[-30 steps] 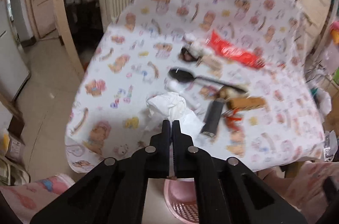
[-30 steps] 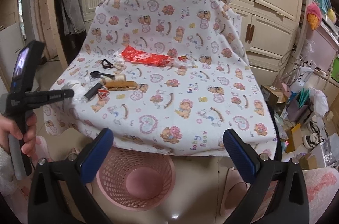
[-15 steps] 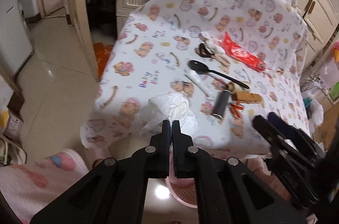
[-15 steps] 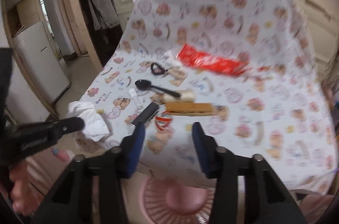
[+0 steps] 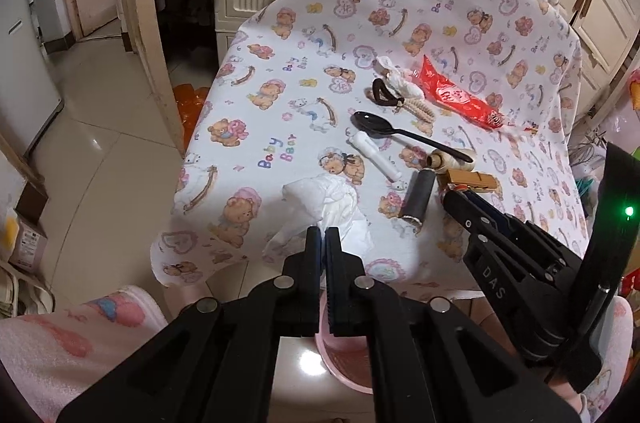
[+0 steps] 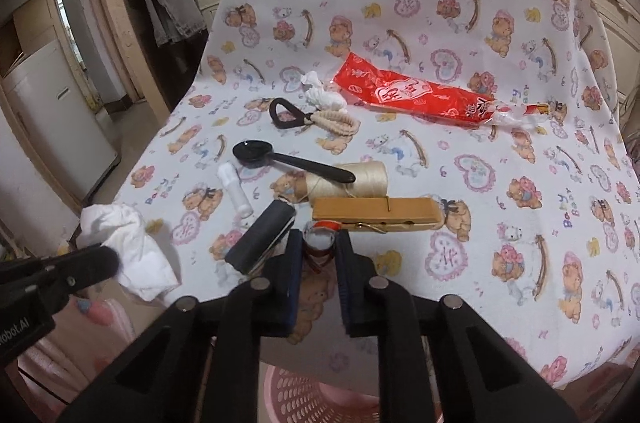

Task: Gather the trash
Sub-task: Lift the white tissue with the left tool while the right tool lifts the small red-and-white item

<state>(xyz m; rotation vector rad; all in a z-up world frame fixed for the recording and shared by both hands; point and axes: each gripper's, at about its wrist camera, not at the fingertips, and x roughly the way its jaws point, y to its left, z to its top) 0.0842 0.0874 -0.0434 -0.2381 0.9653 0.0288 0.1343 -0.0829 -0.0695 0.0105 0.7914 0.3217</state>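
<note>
Right gripper (image 6: pixel 318 251) swinging in from table edge since earlier frame, jaws closing around small red-and-white cap (image 6: pixel 318 237), not yet pinching. Left gripper (image 5: pixel 323 243) clamping crumpled white tissue (image 5: pixel 332 207) over pink basket (image 5: pixel 340 359). We are flagging risk: cap squirting out, neighbouring black tube (image 6: pixel 262 237) crowding the fingers.

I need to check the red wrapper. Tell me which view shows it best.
Right wrist view: the red wrapper lies large and unobstructed, print visible. In the left wrist view it is smaller and farther off.

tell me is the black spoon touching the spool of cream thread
Touching. The right wrist view shows the black spoon with its handle end lying across the cream thread spool, no gap between them.
</note>
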